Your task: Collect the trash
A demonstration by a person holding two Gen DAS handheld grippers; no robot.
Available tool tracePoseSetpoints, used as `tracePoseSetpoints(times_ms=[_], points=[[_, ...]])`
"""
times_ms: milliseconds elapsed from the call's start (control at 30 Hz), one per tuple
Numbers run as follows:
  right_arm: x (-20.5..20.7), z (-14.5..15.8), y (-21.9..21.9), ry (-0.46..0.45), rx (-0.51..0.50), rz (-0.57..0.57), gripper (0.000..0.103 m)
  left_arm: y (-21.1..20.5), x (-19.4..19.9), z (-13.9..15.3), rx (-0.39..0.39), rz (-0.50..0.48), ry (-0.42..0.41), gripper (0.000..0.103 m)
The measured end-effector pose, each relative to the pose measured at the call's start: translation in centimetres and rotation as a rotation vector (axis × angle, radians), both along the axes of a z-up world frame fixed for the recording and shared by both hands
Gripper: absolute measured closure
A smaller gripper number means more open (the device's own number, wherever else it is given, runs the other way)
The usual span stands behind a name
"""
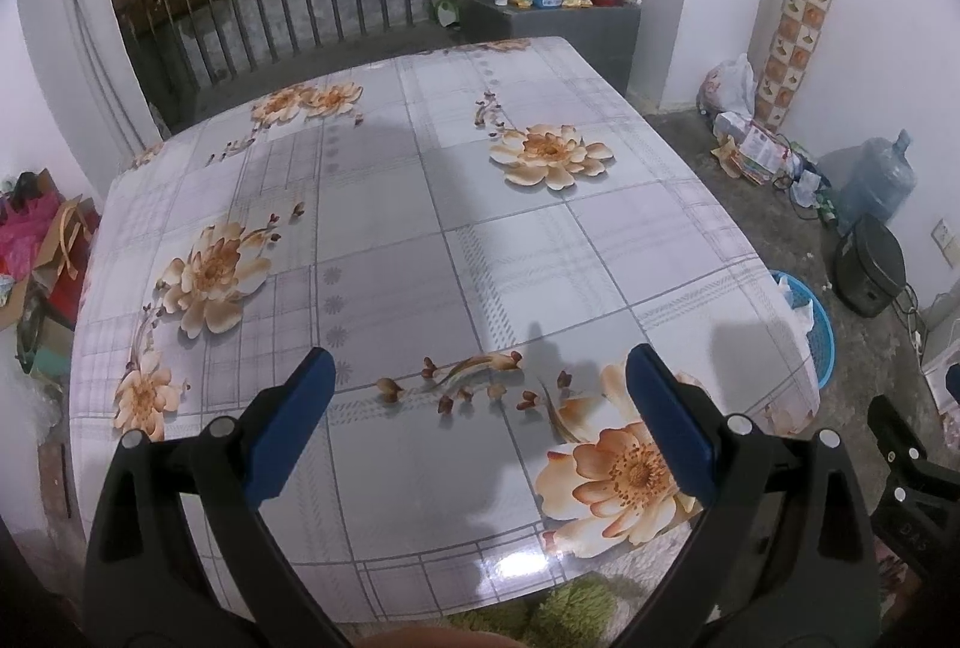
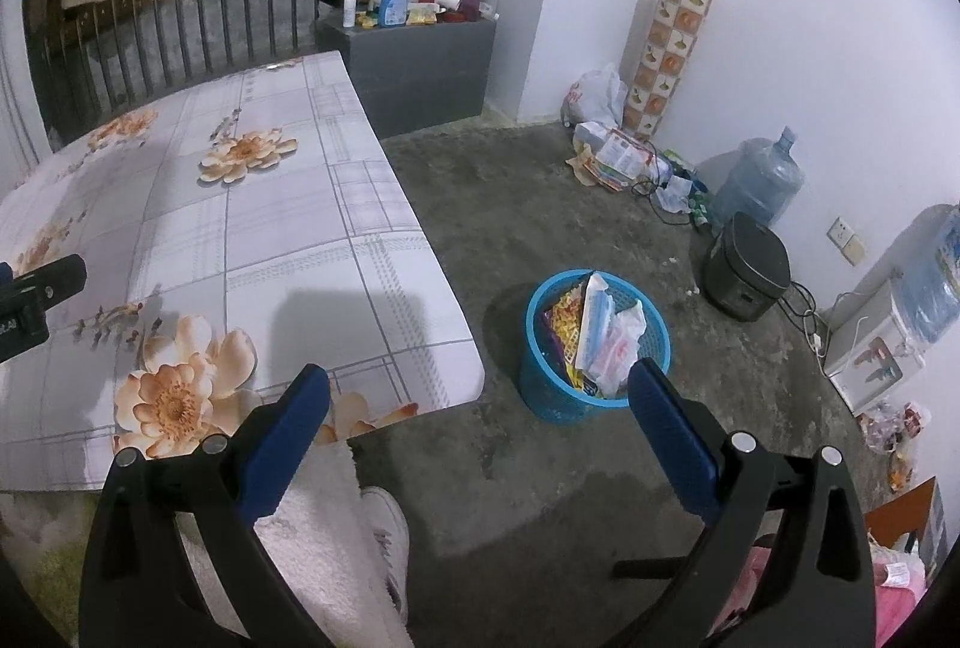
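Hovering above a glossy floral tablecloth, the left gripper holds its blue-padded black plastic fingers spread wide with nothing between them. The cloth, printed with peach blossoms on a grey-and-white plaid grid, drapes smoothly over a rectangular table with rounded corners.

The right gripper hangs off the table's near corner, its jaws likewise parted and empty, over rough, stained concrete floor. Just beyond its right finger stands a round blue plastic basket with a lattice wall, set on the floor beside the table and stuffed with crumpled trash: clear and white plastic wrappers and a yellow-patterned packet. From the left wrist view, only the basket's rim peeks past the table edge.

Against the white wall sit a dark, rounded rice cooker, a translucent blue water jug, a tall carton with an orange tile print and loose bags and papers. A fuzzy white fabric and a white shoe show at the bottom of the right wrist view.
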State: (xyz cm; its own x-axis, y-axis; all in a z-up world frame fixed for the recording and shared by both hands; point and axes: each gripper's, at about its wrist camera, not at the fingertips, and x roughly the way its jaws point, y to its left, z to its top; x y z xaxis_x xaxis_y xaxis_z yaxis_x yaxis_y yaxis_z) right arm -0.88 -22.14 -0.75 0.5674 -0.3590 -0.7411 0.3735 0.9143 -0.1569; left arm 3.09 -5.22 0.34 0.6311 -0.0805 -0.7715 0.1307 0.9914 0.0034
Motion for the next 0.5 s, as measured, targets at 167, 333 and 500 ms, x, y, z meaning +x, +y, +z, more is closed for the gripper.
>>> tracePoseSetpoints(times_ms=[167,333,500], points=[[-0.04,0.02,-0.11,0.001,0.001,-0.001,0.006,-0.17,0.04,0.2,0.005,-0.01,-0.004,0.01],[-0.24,0.15,-0.21,-0.002,0.004,-0.007,0.006,-0.36,0.07,0.31,0.006,-0.013,-0.004,0.01],[-0.31,0.27,-0.25,-0.005,0.004,-0.01,0.006,-0.48,0.0,0.34,0.009,-0.014,-0.003,0.01]])
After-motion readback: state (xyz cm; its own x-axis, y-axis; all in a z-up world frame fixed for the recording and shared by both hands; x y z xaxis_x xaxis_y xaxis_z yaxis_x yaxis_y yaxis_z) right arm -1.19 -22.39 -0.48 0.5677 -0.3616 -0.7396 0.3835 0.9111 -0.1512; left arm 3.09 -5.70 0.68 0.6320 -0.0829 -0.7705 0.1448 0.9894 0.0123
